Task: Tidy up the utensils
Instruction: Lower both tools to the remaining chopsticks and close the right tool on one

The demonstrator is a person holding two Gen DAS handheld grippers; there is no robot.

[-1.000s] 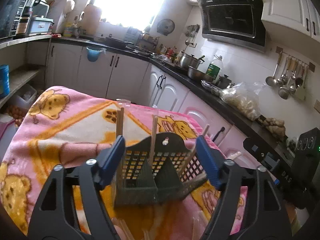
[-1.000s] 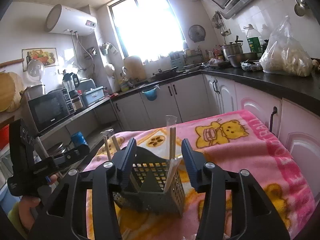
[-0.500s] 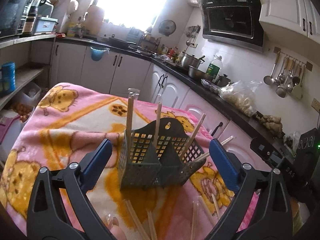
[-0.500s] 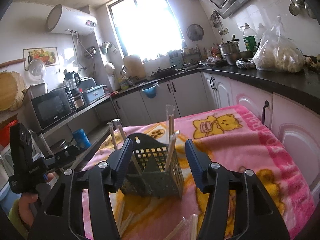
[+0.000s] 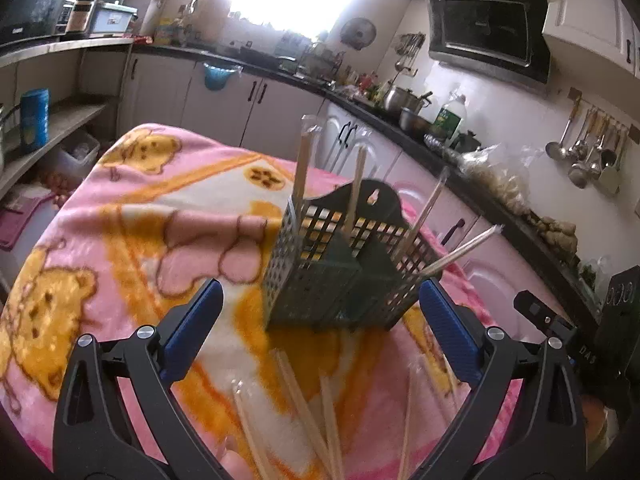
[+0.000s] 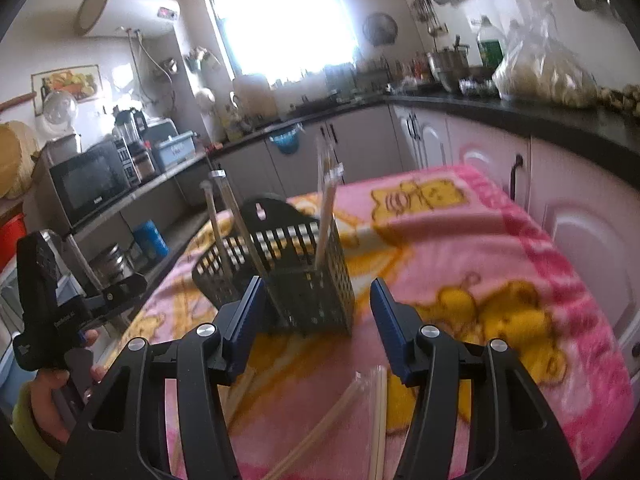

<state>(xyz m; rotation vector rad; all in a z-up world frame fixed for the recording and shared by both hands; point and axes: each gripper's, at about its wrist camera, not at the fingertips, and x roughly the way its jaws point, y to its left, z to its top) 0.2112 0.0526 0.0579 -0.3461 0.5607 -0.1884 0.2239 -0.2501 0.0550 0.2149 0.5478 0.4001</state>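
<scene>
A dark green perforated utensil basket (image 5: 344, 268) (image 6: 288, 276) stands on the pink bear blanket (image 5: 140, 220) (image 6: 500, 280). Several wrapped chopsticks (image 5: 302, 164) (image 6: 326, 208) stick up out of its compartments. More wrapped chopsticks lie loose on the blanket (image 5: 320, 412) (image 6: 360, 412) in front of the basket. My left gripper (image 5: 316, 332) is open and empty, held back from the basket. The right gripper (image 6: 316, 324) is also open and empty, just short of the basket's near corner.
White cabinets under a black counter (image 5: 480, 200) run along the right and far side, with pots and a bagged item (image 6: 548, 68) on top. Shelves with a microwave (image 6: 88, 180) stand at the left. In the right wrist view a hand holds the other gripper's handle (image 6: 52, 320).
Both grippers have pulled back from the basket. The left one's jaws opened wide and no longer flank it. Loose chopsticks on the blanket have come into view.
</scene>
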